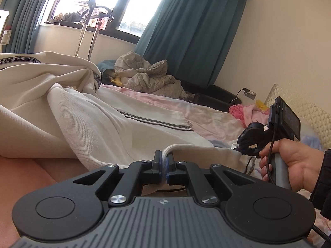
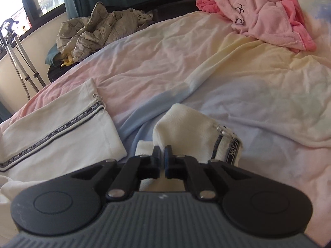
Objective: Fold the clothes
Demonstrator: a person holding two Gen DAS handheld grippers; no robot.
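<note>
Folding is at an early stage: the cream trousers are lying bunched across the left of the left-wrist frame, unfolded. The left gripper is clamping their ribbed hem. The right gripper is pinching the other cuff at lower centre, detail only the right-wrist view is showing.

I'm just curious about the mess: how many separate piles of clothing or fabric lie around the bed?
3: the cream garment being folded up front, a pink robe near the head of the bed, and a crumpled grey quilted jacket beside the bed by the window. More may be hidden.
</note>
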